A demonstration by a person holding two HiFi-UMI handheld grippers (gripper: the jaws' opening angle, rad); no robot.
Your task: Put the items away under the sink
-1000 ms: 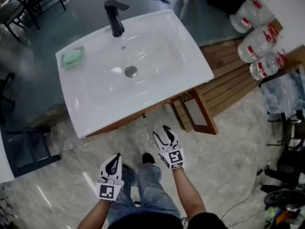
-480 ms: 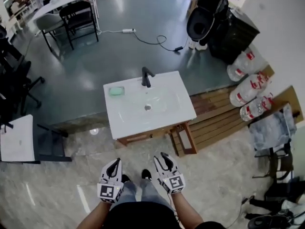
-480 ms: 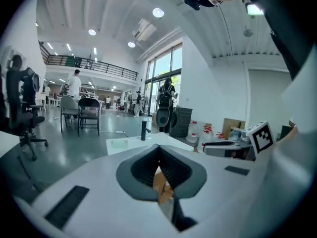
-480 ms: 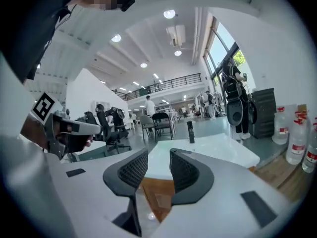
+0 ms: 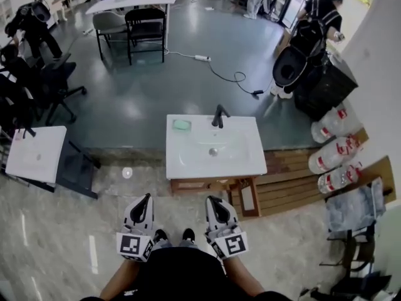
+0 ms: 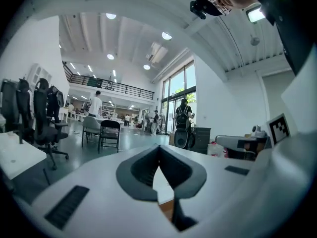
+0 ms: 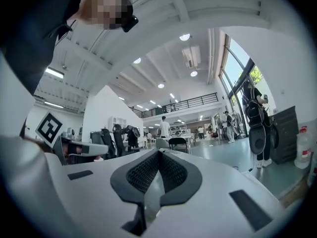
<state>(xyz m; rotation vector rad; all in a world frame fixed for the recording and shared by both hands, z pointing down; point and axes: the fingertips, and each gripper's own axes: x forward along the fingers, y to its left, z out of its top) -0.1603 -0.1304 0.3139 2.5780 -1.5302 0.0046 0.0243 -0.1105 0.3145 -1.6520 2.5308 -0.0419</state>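
A white sink (image 5: pixel 188 163) with a black faucet (image 5: pixel 218 115) stands on a wooden cabinet on the floor in front of me, seen from high above in the head view. A green soap dish (image 5: pixel 182 125) sits on its back left corner. The cabinet's door (image 5: pixel 247 197) hangs open at the front right. My left gripper (image 5: pixel 145 198) and right gripper (image 5: pixel 212 199) are held close to my body, well short of the sink. Both are shut with nothing in them. The left gripper (image 6: pixel 158 150) and the right gripper (image 7: pixel 159 155) point out across the hall with their tips together.
Wooden boards (image 5: pixel 294 177) lie right of the sink, with large water bottles (image 5: pixel 335 149) beside them. A small white table (image 5: pixel 34 152) and office chairs (image 5: pixel 44 74) stand at the left. A person (image 5: pixel 322 17) with a backpack stands at the back right beside a black bin.
The head view has pulled up and back, so the sink looks much smaller and farther. Both grippers stay shut near my body, now level with each other.
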